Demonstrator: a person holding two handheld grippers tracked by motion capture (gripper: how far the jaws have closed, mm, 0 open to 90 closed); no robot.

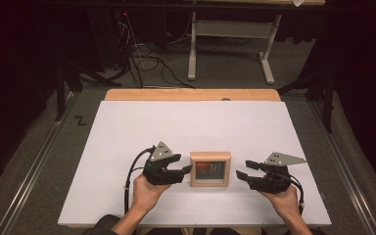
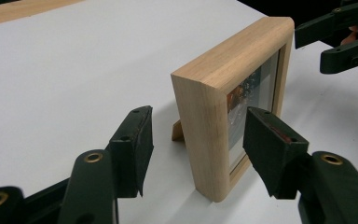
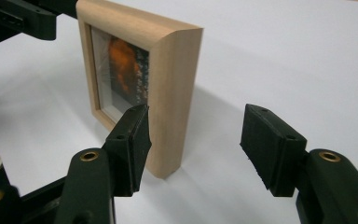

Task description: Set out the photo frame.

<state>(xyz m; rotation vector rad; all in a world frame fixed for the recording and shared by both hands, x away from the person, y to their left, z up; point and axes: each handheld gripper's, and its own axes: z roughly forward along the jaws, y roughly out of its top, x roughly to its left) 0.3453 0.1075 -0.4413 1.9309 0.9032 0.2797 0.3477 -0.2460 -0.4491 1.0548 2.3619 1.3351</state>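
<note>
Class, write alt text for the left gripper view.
A wooden picture frame stands upright on a white table, its near edge between the open black jaws of the left gripper. The right gripper waits beyond the frame's far edge.

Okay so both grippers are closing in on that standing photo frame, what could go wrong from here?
1. The wooden photo frame stands upright on a small rear prop; a push from one side alone might tip or slide it on the white table.
2. The left gripper, open, has one pad in front of the glass, so closing could press or scratch it.
3. The right gripper, also open, is farther from the frame; uneven timing might twist it.
</note>
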